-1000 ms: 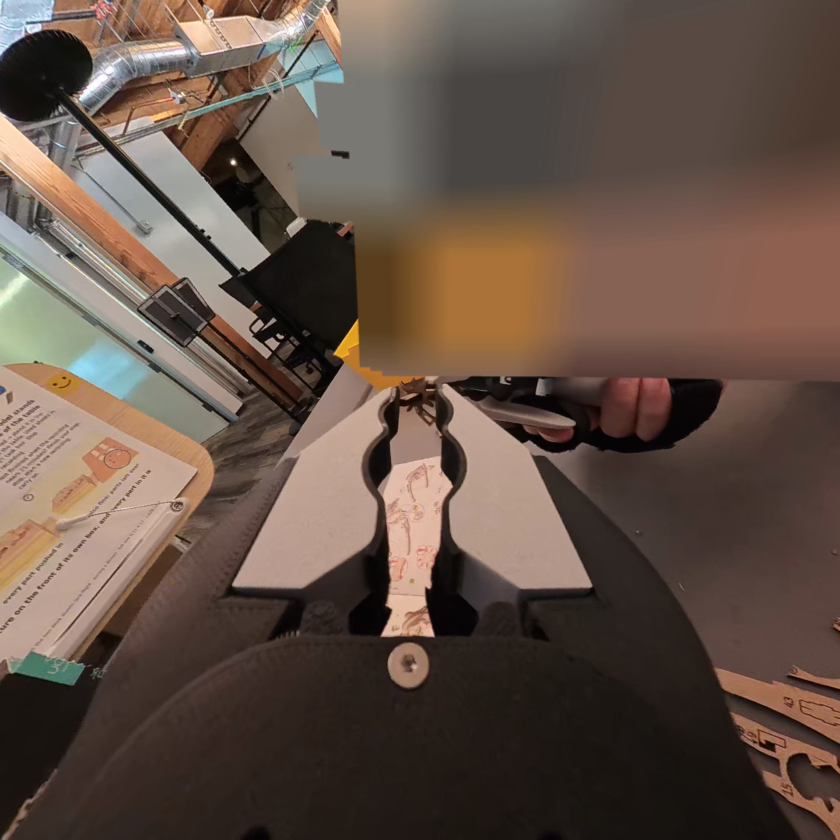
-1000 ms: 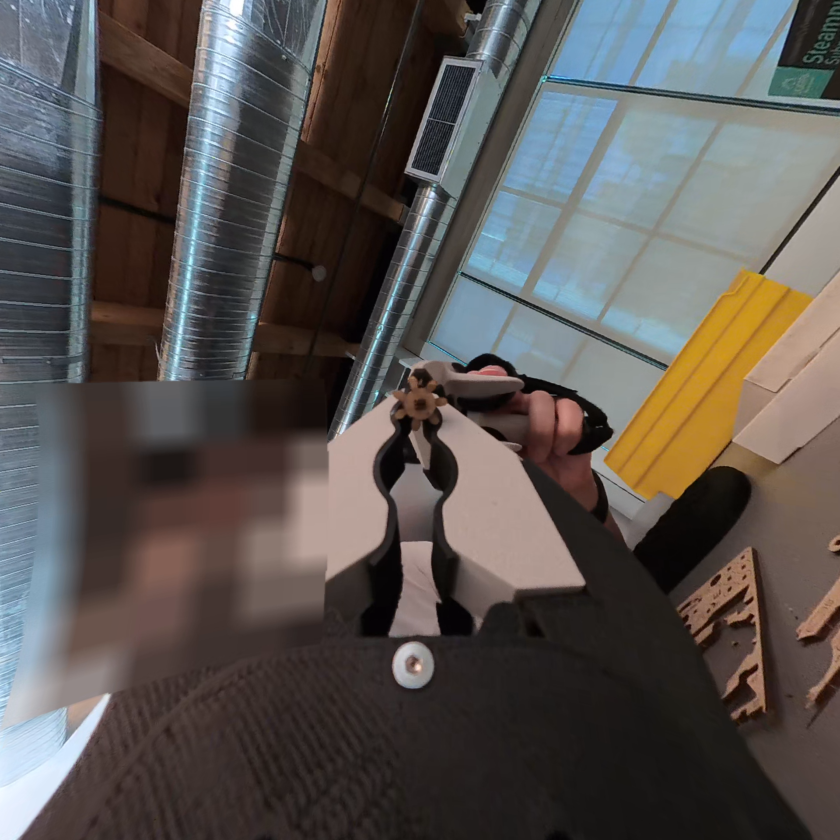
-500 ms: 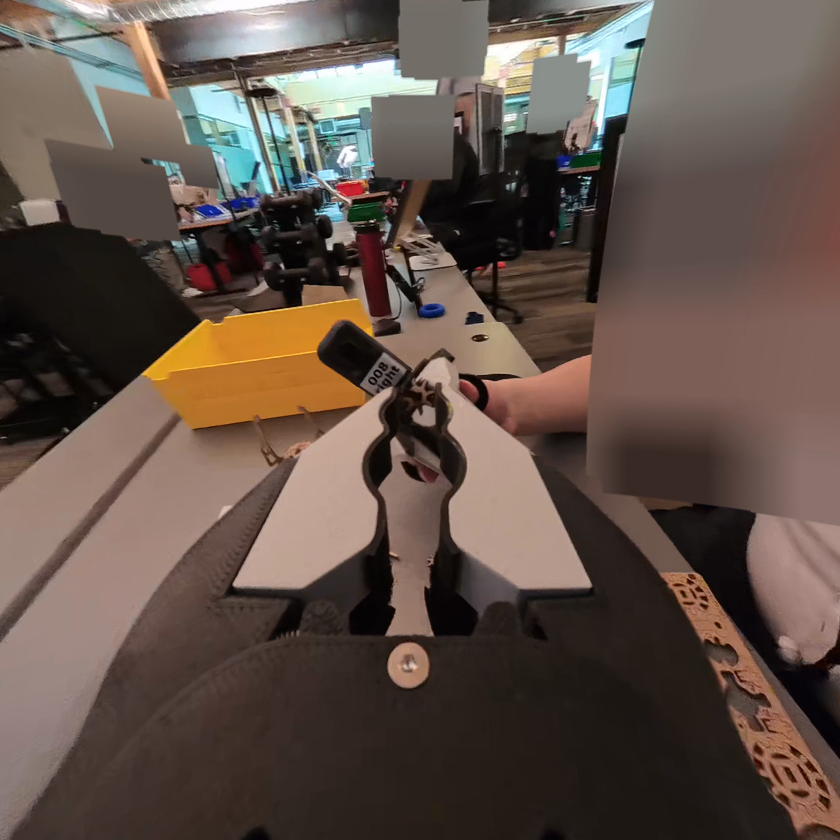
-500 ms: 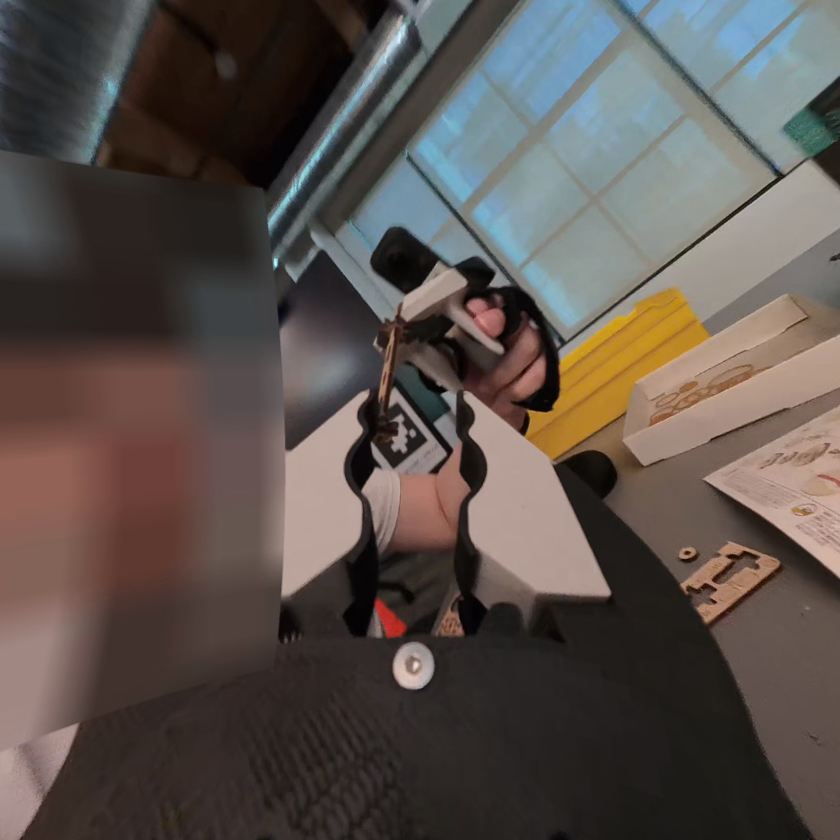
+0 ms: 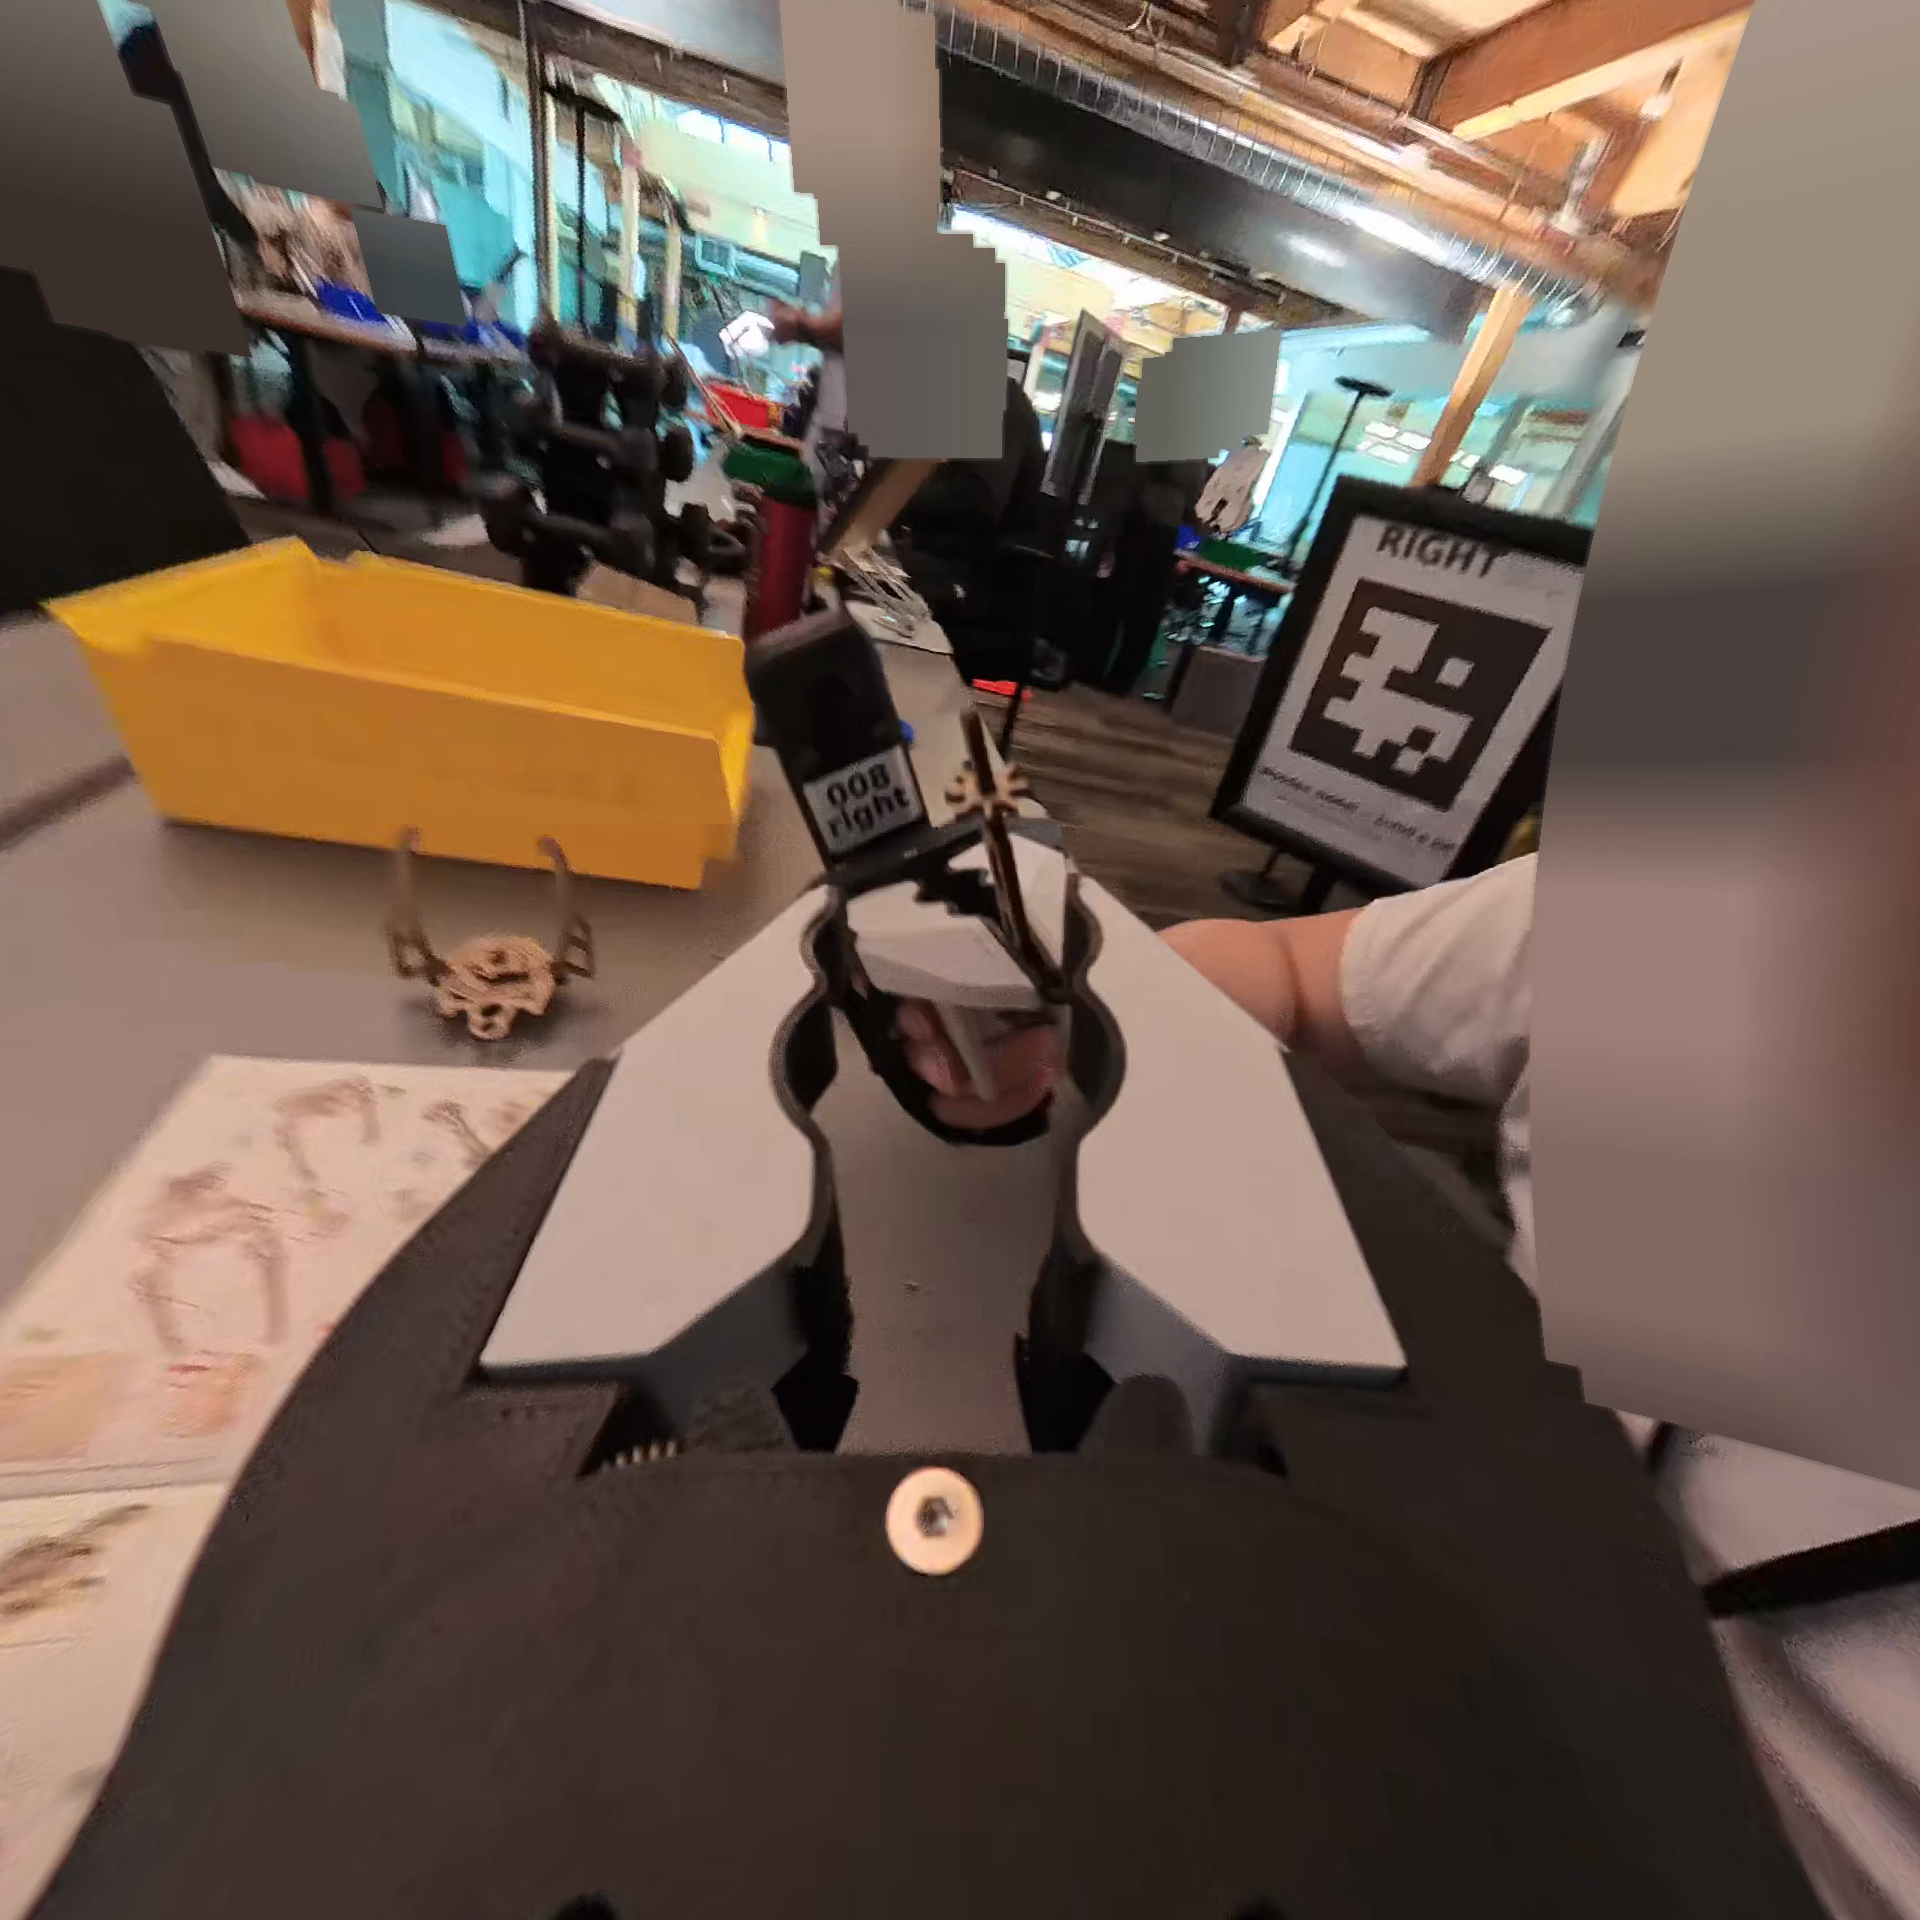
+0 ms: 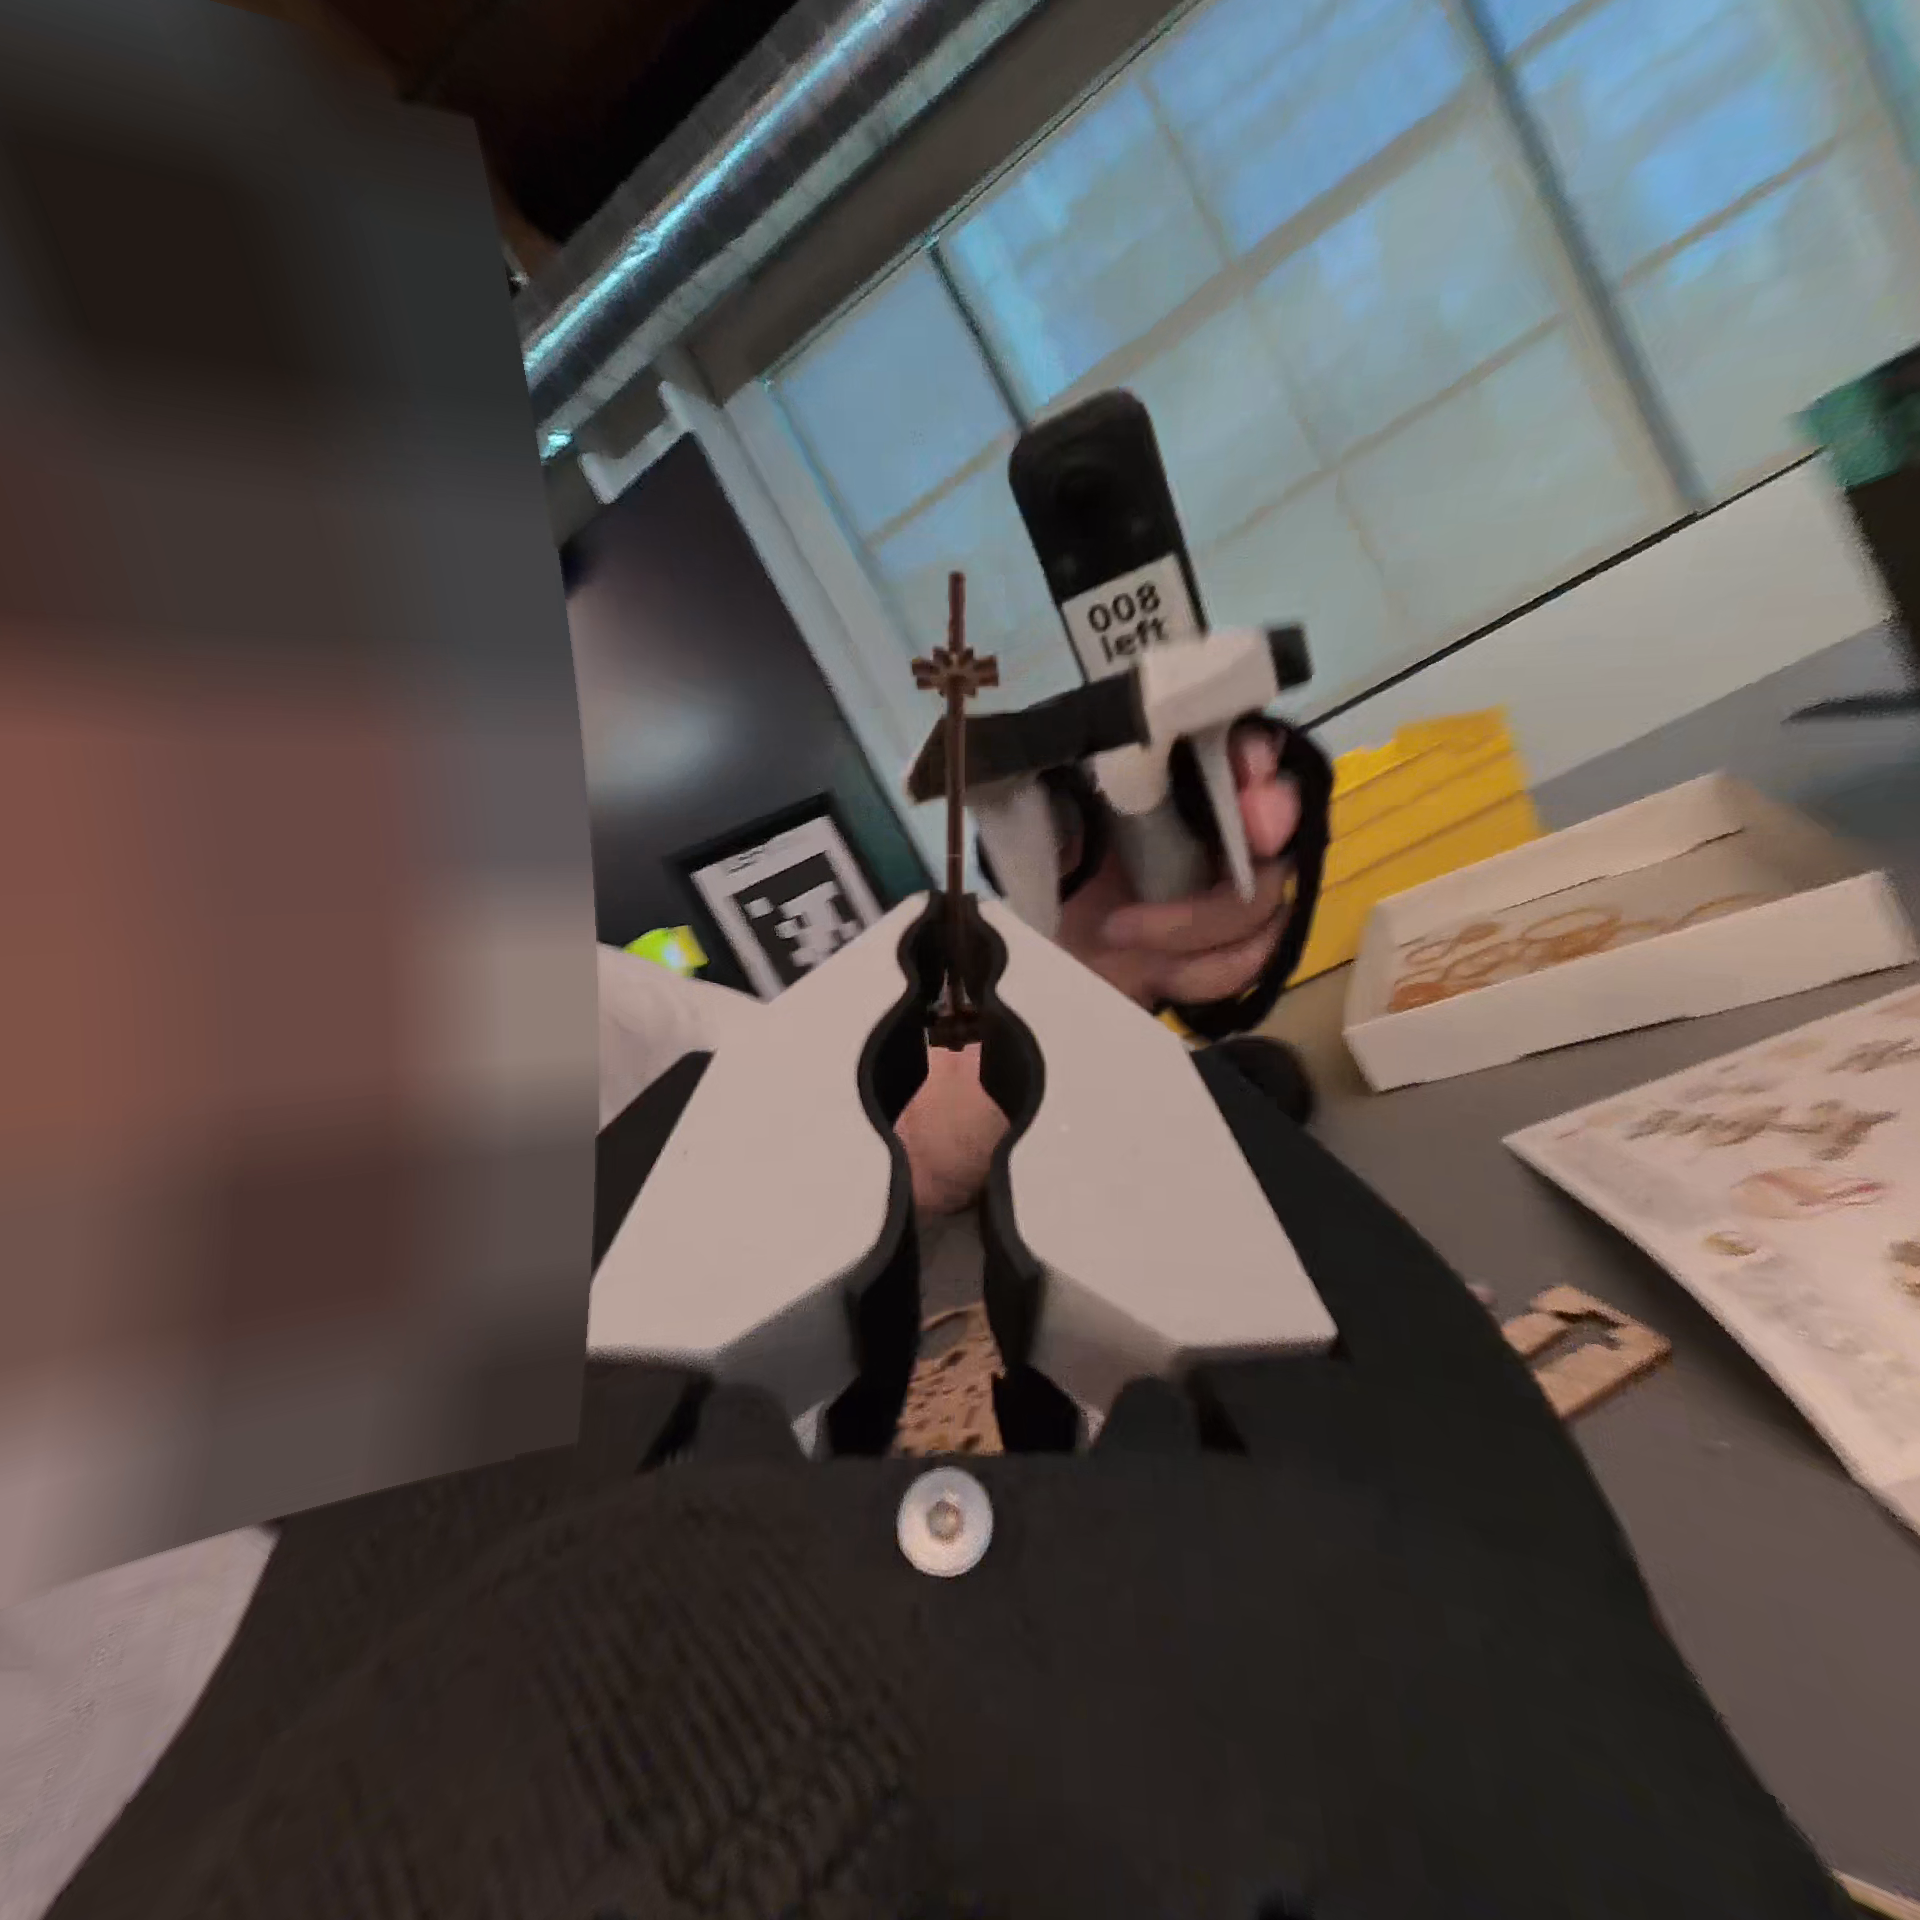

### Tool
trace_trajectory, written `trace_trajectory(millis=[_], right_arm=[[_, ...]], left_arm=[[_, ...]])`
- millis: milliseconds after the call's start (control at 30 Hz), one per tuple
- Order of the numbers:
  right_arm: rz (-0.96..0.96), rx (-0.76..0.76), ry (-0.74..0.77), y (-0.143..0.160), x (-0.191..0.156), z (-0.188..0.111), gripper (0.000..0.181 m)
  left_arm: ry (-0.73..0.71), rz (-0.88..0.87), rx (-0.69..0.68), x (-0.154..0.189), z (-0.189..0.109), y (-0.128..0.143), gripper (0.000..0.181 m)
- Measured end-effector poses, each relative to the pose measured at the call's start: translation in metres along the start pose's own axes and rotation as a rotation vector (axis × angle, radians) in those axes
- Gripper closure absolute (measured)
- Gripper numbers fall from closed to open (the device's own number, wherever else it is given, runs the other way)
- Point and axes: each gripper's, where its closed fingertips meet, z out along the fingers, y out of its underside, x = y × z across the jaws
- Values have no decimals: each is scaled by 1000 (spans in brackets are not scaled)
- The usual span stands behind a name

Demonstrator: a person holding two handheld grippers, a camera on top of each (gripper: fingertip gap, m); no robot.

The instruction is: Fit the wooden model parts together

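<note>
My right gripper [image 6: 951, 925] is shut on the lower end of a thin dark wooden stick [image 6: 954, 810], held upright in the air. A small toothed wooden wheel [image 6: 954, 670] sits on the stick near its top. My left gripper [image 5: 956, 914] is open and faces the right gripper [image 5: 1039, 982]. The stick [image 5: 1003, 862] stands just inside the left gripper's right fingertip [image 5: 1081, 914]. The wheel [image 5: 987, 795] is above the left jaws. In the right wrist view the left gripper [image 6: 925, 769] reaches the stick from the right, below the wheel.
On the grey table are a yellow bin [image 5: 416, 717], a partly built wooden model piece [image 5: 488, 966], an instruction sheet [image 5: 260, 1195], a white box of wooden parts [image 6: 1610, 956] and a punched wooden offcut [image 6: 1579, 1351]. A framed marker sign [image 5: 1403, 686] stands behind.
Both grippers have swung down from pointing at the ceiling to table level. The left jaws have opened wider. The stick now stands upright in the right gripper.
</note>
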Motion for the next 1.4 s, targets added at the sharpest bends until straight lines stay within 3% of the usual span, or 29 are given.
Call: trace_trajectory(millis=[33,200,300,400,533,667,833,1000,1133,1400], right_arm=[[-47,21,41,-4,3,-2,181],[-162,42,160,-7,14,-6,181],[-211,39,188,-4,16,-4,181],[-258,14,217,-2,19,-4,181],[-379,-57,280,-9,20,-11,159],[-692,-40,392,-36,9,-26,159],[-954,-189,459,-28,7,-24,155],[-930,-242,457,-18,14,-24,169],[-863,-253,464,-17,18,-26,168],[-939,-318,512,-12,24,-28,170]], left_arm=[[24,-53,-3,0,3,4,140],[50,-138,46,3,20,10,147],[10,-137,95,0,22,8,181],[14,-187,106,-4,20,8,181],[20,-212,87,-7,13,6,181],[93,-289,2,2,19,17,181],[149,-396,-88,8,29,39,181],[137,-395,-116,8,31,43,181],[114,-414,-105,2,30,44,181],[128,-426,-106,1,32,49,181]])
